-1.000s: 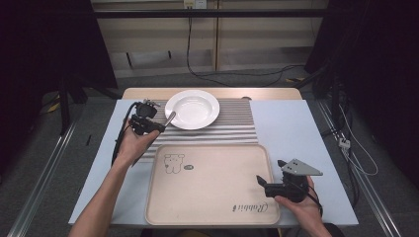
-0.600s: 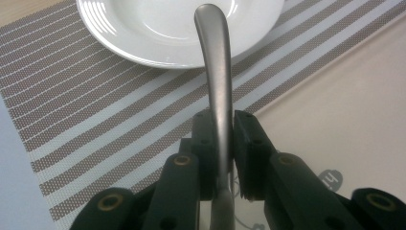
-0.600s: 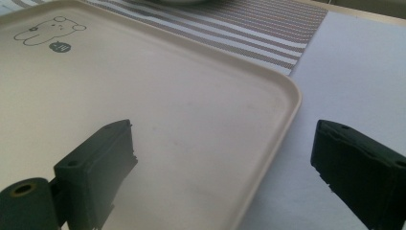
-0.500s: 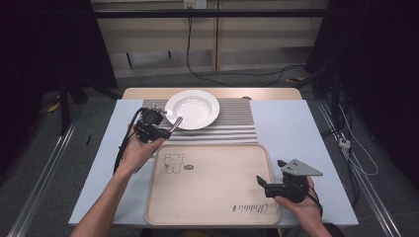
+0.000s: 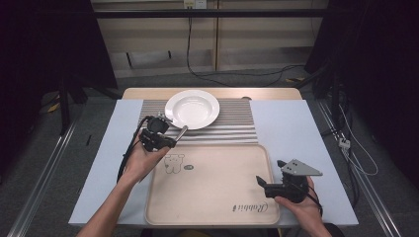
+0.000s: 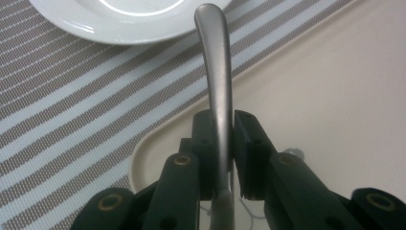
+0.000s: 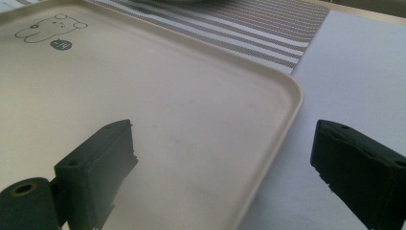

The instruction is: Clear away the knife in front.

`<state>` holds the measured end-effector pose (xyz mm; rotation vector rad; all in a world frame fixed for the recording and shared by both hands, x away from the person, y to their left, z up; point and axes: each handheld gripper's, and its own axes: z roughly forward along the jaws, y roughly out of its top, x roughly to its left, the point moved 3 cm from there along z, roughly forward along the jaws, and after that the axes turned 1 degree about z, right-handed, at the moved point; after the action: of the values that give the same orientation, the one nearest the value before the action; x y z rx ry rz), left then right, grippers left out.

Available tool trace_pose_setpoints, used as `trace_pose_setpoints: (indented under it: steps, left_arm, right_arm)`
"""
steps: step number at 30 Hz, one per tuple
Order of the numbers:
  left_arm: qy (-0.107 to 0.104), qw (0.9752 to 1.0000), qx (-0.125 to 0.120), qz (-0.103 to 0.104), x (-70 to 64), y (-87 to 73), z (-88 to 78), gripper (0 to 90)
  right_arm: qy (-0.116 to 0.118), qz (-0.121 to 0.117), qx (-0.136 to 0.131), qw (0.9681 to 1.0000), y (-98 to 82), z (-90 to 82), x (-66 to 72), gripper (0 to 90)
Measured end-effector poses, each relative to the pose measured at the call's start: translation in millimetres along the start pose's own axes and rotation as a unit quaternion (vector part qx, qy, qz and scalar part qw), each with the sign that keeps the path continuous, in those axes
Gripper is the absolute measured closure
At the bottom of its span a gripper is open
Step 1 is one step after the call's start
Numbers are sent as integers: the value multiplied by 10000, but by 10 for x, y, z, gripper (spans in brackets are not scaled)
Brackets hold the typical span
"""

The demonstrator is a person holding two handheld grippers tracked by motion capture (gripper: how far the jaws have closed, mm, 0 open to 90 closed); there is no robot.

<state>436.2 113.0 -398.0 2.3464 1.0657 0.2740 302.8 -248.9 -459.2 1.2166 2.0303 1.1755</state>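
My left gripper (image 5: 170, 141) is shut on a metal utensil (image 5: 181, 132) and hovers over the far left corner of the beige tray (image 5: 217, 197). In the left gripper view the pads (image 6: 203, 139) clamp the utensil's shaft, and its rounded handle end (image 6: 213, 57) points toward the white plate (image 6: 119, 24). The utensil's working end is hidden under the gripper. My right gripper (image 5: 270, 173) stands open at the tray's right edge. In the right gripper view its jaws are wide apart on either side of the tray's rim (image 7: 282, 115), with nothing between them.
The white plate (image 5: 191, 108) sits on a striped placemat (image 5: 232, 126) behind the tray. A pale blue table cover (image 5: 296, 128) lies under everything. The tray has a bear drawing (image 5: 173, 162) at its far left corner and lettering near its front edge.
My left gripper has carried the utensil to the right and slightly nearer, from beside the plate to the tray's far left corner. The right gripper has stayed put.
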Motion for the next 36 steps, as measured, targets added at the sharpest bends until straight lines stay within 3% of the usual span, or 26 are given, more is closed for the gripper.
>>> trace_pose_setpoints:
  steps: [6,7,12,24,30,36]
  left_arm:
    - [12,9999,105,50,-56,-109,78,801]
    - [-71,9998,158,30,-60,-130,99,801]
    - [43,9995,268,154,-121,-177,148,801]
    - [-95,9988,416,250,-347,-214,285,801]
    - [-39,9984,478,298,-380,-211,335,801]
    - [-134,9979,546,316,-412,-229,389,800]
  right_arm:
    - [7,10,30,10000,2,10,7,81]
    - [13,11,25,10000,2,5,9,81]
    - [31,14,-9,10000,3,-7,9,82]
    - [18,-33,-6,10000,5,-7,13,92]
    - [19,-24,11,10000,3,2,8,91]
    - [16,-31,-1,10000,3,-1,8,89]
